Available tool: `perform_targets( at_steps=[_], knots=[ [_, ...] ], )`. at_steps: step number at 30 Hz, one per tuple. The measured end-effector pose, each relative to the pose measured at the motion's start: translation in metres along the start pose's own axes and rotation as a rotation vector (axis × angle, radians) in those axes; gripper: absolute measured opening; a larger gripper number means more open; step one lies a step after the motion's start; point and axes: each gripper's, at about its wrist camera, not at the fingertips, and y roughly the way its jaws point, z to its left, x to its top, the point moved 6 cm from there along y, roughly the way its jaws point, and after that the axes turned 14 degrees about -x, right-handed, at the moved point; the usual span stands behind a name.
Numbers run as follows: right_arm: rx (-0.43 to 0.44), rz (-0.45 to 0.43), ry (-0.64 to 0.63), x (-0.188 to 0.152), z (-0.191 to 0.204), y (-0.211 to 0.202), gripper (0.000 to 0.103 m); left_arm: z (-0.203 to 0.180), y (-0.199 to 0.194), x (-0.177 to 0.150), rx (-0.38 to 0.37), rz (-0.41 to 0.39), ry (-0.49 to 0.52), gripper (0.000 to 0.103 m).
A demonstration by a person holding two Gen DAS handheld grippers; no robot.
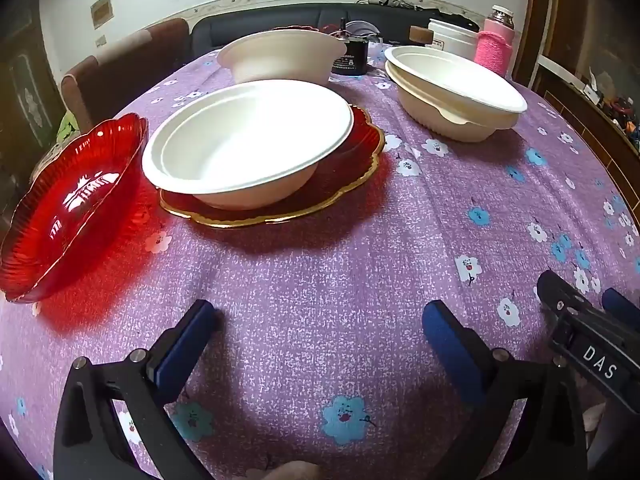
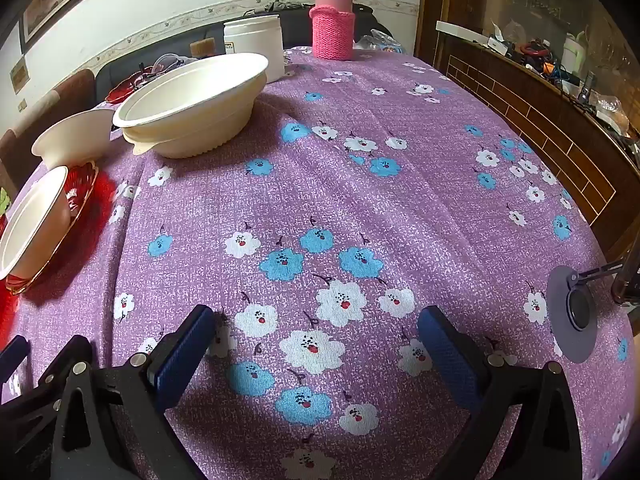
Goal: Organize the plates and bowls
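The left gripper (image 1: 320, 316) stands with its blue pads wide apart and nothing between them, tilted down over bare purple flowered tablecloth (image 1: 320, 264); the right gripper (image 2: 316, 316) is likewise spread wide and empty over the cloth, and part of it shows at the right edge of the left wrist view. Ahead of the left gripper and to its left, a red ribbed glass bowl (image 1: 72, 208) sits on the cloth, just beside a gold-rimmed red plate (image 1: 344, 188); a white bowl (image 1: 248, 140) stands on that plate, its rim overhanging the plate's near left side. Behind it, nearer the far edge of the table, a second white bowl (image 1: 284, 56) stands alone on the cloth. To the right, well apart from the plate, a cream bowl (image 1: 448, 116) with a ribbed wall holds a white bowl nested inside it (image 1: 456, 76); from the right wrist view this nested pair (image 2: 192, 104) lies far ahead and left of the right gripper. Beyond the bowls stand a white tub (image 2: 256, 46), a jar in a pink knitted sleeve (image 2: 332, 28) and a small black container (image 1: 352, 60); a grey disc (image 2: 572, 316) on a metal stand rests on the cloth just right of the right gripper.
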Motion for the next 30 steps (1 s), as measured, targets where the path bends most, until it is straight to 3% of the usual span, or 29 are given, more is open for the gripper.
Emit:
perform_targets(
  at_steps=[13, 30],
  knots=[
    [0.001, 0.002, 0.0, 0.0, 0.0, 0.0, 0.102, 0.006, 0.0, 0.0, -0.025, 0.038, 0.028, 0.103],
    [0.0, 0.001, 0.0, 0.0, 0.0, 0.0, 0.102, 0.003, -0.006, -0.001, -0.009, 0.017, 0.014, 0.103]
  ],
)
